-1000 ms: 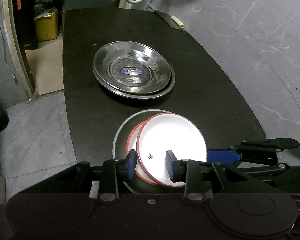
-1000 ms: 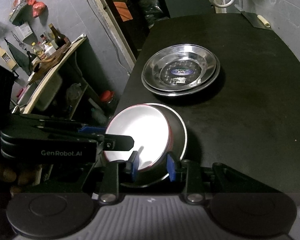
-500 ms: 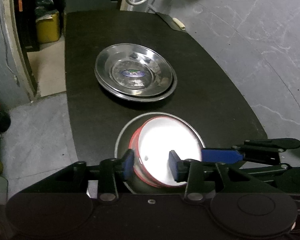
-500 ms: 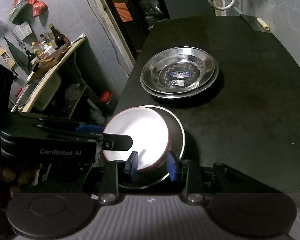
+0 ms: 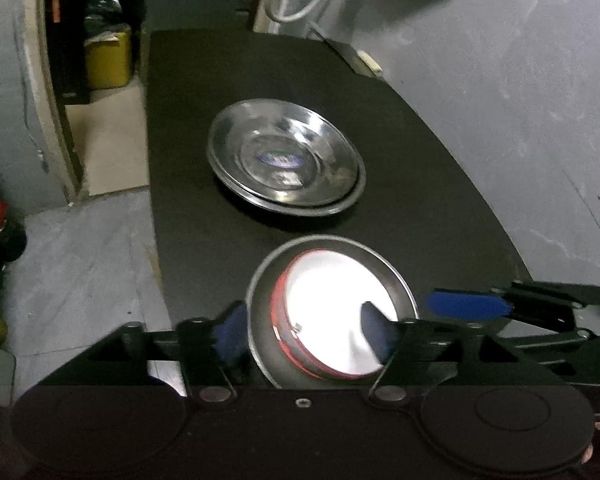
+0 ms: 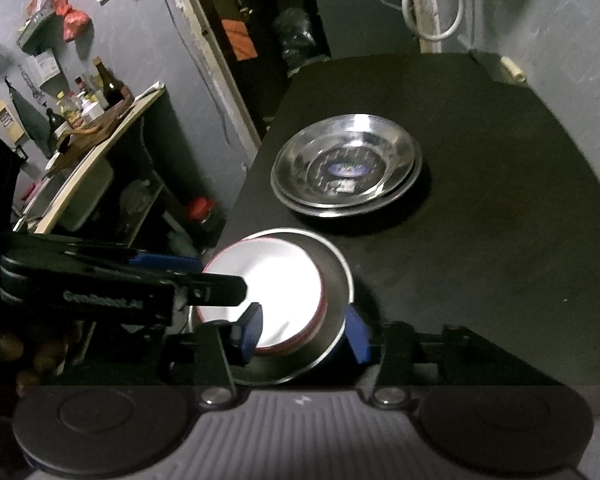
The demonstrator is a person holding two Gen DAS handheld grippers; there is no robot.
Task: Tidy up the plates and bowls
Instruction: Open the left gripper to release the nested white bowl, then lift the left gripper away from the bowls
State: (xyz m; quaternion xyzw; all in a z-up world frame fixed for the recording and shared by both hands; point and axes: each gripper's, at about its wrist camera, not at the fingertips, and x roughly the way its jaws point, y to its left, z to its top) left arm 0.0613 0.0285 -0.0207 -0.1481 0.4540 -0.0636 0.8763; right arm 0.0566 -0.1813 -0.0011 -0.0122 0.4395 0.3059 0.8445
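Note:
White red-rimmed bowls (image 5: pixel 332 304) sit nested inside a steel bowl (image 5: pixel 260 320) at the near end of the black table (image 5: pixel 420 184). Stacked steel plates (image 5: pixel 286 162) lie farther back. My left gripper (image 5: pixel 304 328) is open, its jaws spread either side of the bowl stack's near-left rim. My right gripper (image 6: pixel 304 330) is open too, straddling the steel bowl's (image 6: pixel 332 280) near-right rim around the white bowls (image 6: pixel 268 292). The steel plates (image 6: pixel 346 166) show behind. Each gripper appears in the other's view.
The table's left edge drops to a grey floor (image 5: pixel 80 272). A wooden shelf with bottles (image 6: pixel 88 108) stands left of the table. A grey wall (image 5: pixel 520 80) runs along the right. A small pale object (image 5: pixel 370 62) lies at the far right corner.
Both grippers have opened wide. The upper white bowl, tilted and held before, has settled down into the nested stack inside the steel bowl.

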